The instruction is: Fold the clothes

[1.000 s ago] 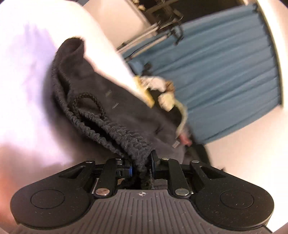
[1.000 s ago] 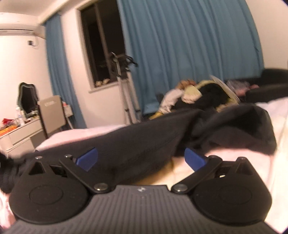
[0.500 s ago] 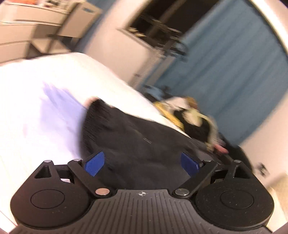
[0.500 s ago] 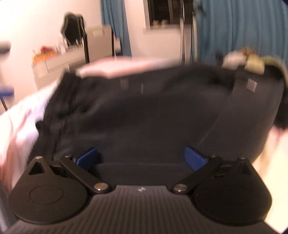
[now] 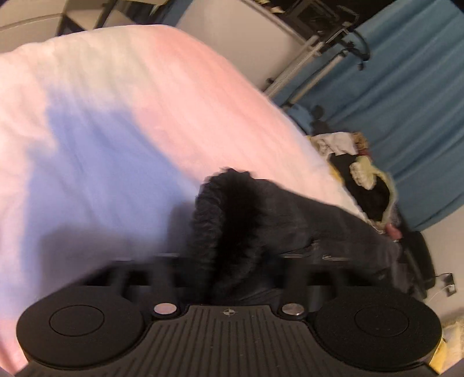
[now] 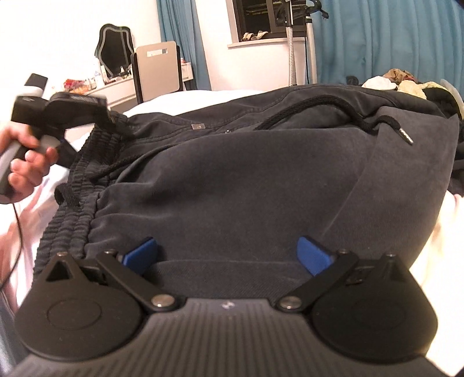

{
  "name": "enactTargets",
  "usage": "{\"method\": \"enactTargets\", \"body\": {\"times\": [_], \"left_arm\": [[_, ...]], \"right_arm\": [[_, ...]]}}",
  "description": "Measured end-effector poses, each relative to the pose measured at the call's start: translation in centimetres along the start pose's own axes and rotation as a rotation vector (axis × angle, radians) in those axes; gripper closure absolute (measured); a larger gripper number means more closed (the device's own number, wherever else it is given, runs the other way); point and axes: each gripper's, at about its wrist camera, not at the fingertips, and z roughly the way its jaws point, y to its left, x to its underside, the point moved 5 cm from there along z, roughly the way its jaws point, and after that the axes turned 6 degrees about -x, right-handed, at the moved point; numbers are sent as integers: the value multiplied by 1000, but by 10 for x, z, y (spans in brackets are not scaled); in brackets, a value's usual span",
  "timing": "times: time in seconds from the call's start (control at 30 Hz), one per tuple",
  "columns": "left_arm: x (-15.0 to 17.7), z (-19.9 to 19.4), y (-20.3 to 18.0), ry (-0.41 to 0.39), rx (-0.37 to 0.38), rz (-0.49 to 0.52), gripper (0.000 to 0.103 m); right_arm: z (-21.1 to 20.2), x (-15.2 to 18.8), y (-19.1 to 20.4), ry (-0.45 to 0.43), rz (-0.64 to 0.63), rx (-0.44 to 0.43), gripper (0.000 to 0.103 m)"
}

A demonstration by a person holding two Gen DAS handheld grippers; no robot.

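Your one bed point(image 5: 121, 121) carries a single pair of dark pants point(image 6: 246, 174), spread flat where it hung bunched a second ago. Your left gripper point(image 5: 232, 255), open half a second back, now blurs at the waistband point(image 6: 72, 200); its fingers' state I cannot tell. Your right gripper point(image 6: 227, 255) hovers spread, empty.

A home bedroom. Ahead of the right claw a bed point(image 6: 179, 97) in pale sheets fills the foreground; beyond it to the left stands a dressing table point(image 6: 116, 90) with a mirror point(image 6: 114, 47). Further ahead and to the right, blue curtains point(image 6: 391, 37) hang beside a dark window point(image 6: 258, 17), and a heap of clothes point(image 6: 400, 82) lies below them.
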Motion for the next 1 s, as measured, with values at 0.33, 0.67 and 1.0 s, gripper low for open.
{"method": "enactTargets", "body": {"times": [0.33, 0.67, 1.0], "left_arm": [[-143, -69, -62, -294, 86, 117, 84], [-172, 62, -18, -149, -29, 128, 36], [-108, -12, 2, -211, 78, 202, 6]], "right_arm": [[-43, -36, 14, -264, 44, 5, 0], [-3, -39, -7, -203, 80, 97, 0], [-21, -37, -27, -268, 66, 256, 0]]}}
